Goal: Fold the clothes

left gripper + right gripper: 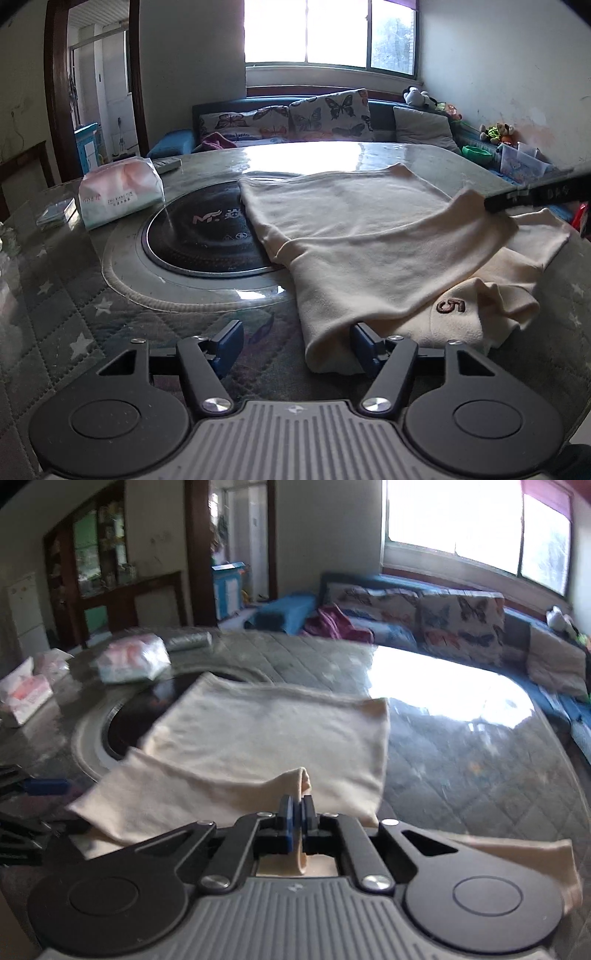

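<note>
A cream garment [369, 236] with a brown "5" patch [450, 305] lies partly folded on the table, one part over the black hob. My left gripper [295, 341] is open and empty at the garment's near edge; its right finger [364, 343] touches the cloth. My right gripper [296, 808] is shut on a fold of the garment [258, 734] and holds it lifted. The right gripper also shows in the left wrist view [539, 194] at the right, pinching the raised cloth.
A round black hob [201, 236] is set in the quilted, glass-topped table [74, 295]. A tissue pack [120, 192] and a small clear box [55, 213] lie at the left, a remote [166, 164] behind. More tissue packs [26, 690] lie far left. A sofa [295, 118] stands beyond.
</note>
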A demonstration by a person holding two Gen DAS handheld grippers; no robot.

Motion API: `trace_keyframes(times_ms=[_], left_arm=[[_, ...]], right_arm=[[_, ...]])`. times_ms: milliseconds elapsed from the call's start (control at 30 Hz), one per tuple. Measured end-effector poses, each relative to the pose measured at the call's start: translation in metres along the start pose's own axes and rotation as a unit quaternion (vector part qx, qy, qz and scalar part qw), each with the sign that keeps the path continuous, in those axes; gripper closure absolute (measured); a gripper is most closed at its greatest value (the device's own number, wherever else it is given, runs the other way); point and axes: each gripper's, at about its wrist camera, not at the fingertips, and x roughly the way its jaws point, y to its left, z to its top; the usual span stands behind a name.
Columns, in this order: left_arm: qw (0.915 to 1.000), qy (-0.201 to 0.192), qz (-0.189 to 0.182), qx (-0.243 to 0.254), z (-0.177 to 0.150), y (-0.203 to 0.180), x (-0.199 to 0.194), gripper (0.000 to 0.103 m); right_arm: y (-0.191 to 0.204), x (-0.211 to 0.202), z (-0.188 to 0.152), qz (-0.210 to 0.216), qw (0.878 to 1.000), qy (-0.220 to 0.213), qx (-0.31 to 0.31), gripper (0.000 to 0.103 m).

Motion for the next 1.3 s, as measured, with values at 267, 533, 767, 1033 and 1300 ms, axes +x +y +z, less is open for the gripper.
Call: trace_keyframes(times_ms=[267, 533, 767, 1033, 1300], left_arm=[[0.9991, -0.011, -0.041, 0.009, 0.01, 0.01, -0.022, 0.039], [0.997, -0.048, -0.061, 0.003, 0.048, 0.003, -0.022, 0.039], [0.9938, -0.037, -0.1, 0.033, 0.076, -0.045, 0.024, 0.039], [0.9896, 0.007, -0.129, 0.065, 0.086, -0.1, 0.071, 0.039], [0.9864, 0.027, -0.136, 0.088, 0.083, -0.127, 0.086, 0.039]], right_arm=[[-0.006, 0.009, -0.016, -0.016, 1.0, 0.018, 0.004, 0.094], [0.001, 0.024, -0.026, 0.013, 1.0, 0.025, -0.006, 0.094], [-0.041, -0.013, -0.035, -0.036, 0.999, 0.003, 0.04, 0.093], [-0.13, -0.033, -0.063, -0.161, 0.977, 0.007, 0.14, 0.082], [-0.193, -0.039, -0.087, -0.213, 0.951, -0.004, 0.226, 0.07]])
